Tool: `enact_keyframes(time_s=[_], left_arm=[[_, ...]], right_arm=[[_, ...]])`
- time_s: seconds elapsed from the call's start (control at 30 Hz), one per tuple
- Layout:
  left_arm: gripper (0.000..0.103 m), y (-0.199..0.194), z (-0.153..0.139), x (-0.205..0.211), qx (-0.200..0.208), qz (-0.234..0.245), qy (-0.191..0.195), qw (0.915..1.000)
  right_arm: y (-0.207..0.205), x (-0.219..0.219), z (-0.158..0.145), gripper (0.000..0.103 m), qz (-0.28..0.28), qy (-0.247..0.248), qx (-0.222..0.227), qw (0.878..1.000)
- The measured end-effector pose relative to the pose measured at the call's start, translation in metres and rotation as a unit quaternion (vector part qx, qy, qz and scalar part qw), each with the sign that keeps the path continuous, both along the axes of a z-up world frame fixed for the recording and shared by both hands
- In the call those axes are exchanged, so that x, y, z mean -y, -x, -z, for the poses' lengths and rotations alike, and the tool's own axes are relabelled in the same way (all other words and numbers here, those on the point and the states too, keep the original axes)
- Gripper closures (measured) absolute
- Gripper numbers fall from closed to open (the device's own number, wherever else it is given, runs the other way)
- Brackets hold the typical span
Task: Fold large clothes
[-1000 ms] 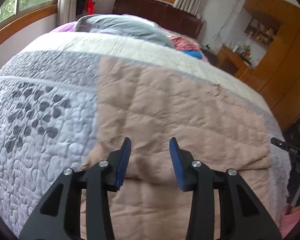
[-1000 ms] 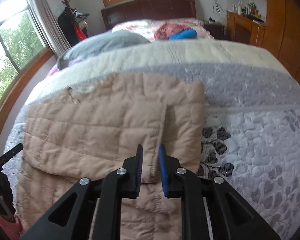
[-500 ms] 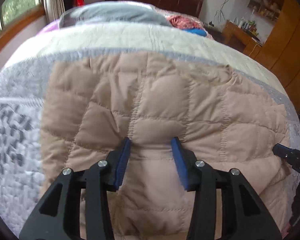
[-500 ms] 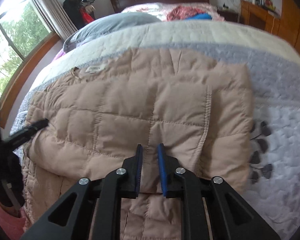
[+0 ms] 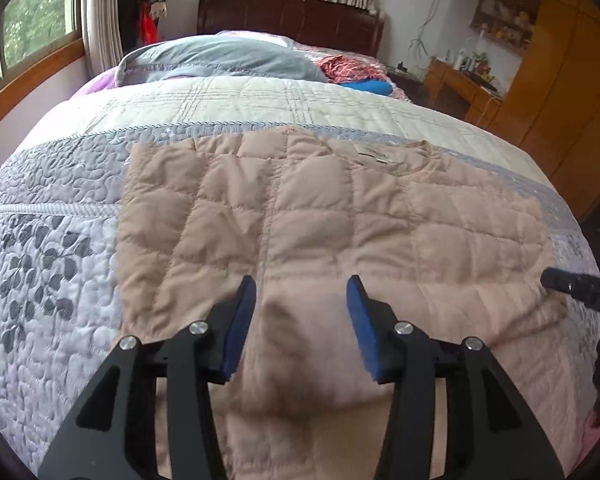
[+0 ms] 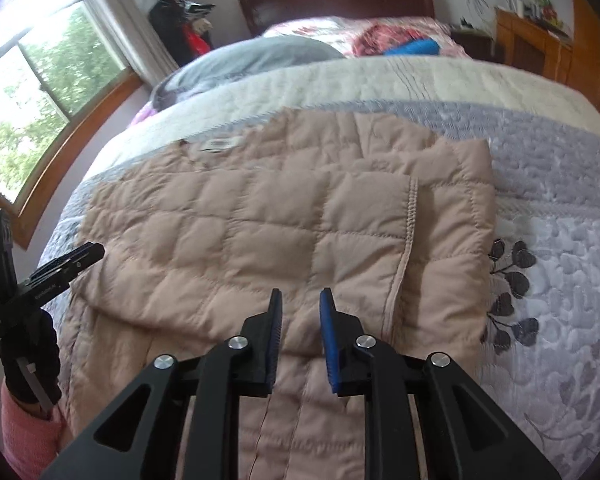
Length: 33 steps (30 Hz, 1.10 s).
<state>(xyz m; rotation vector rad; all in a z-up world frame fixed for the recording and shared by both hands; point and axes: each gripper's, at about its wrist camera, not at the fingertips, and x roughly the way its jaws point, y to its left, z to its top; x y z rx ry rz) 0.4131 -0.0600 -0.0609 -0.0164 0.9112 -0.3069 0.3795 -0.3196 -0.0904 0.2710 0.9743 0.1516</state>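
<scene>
Beige quilted jacket lies flat on bed quilt, sleeve already folded in on one side. Left claw spreading, nothing pinched, fabric below. Right claw also opening from a narrow gap; fabric between pads probably loose, but view's poor. Next fold: both claws should grab the near hem w/ equal bite, lift together, lay edges square.

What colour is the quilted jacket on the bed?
Dusty pinkish beige, plain with square quilting; the jacket shows best in the right wrist view.
</scene>
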Motion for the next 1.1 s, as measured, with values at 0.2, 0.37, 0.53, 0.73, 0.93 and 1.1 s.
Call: enact_keyframes(time_s=[0.2,0.37,0.53,0.73,0.93,1.1], left_arm=[[0.056,0.008,0.021,-0.023,-0.018,-0.014,-0.013,0.9997],[0.056,-0.001,0.033,-0.022,-0.024,-0.011,-0.007,0.9996],[0.055,0.023,0.004,-0.043,-0.026,-0.013,0.044,0.9986],[0.036,0.101,-0.039,-0.097,0.007,-0.002,0.058,0.9983],[0.030,0.182,-0.031,-0.151,0.001,-0.027,0.024,0.9993],[0.029,0.240,-0.007,-0.183,-0.020,-0.051,0.032,0.9980]], right_arm=[[-0.008,-0.001,0.015,0.083,0.011,0.020,-0.028,0.999],[-0.019,0.003,0.039,0.083,0.010,0.001,-0.040,0.999],[0.012,0.014,0.010,0.079,-0.003,-0.020,0.009,1.000],[0.106,0.045,-0.017,0.063,-0.027,-0.036,0.044,0.998],[0.203,0.064,0.000,0.056,-0.022,-0.043,0.030,0.998],[0.261,0.062,0.023,0.053,-0.012,-0.052,0.021,0.998]])
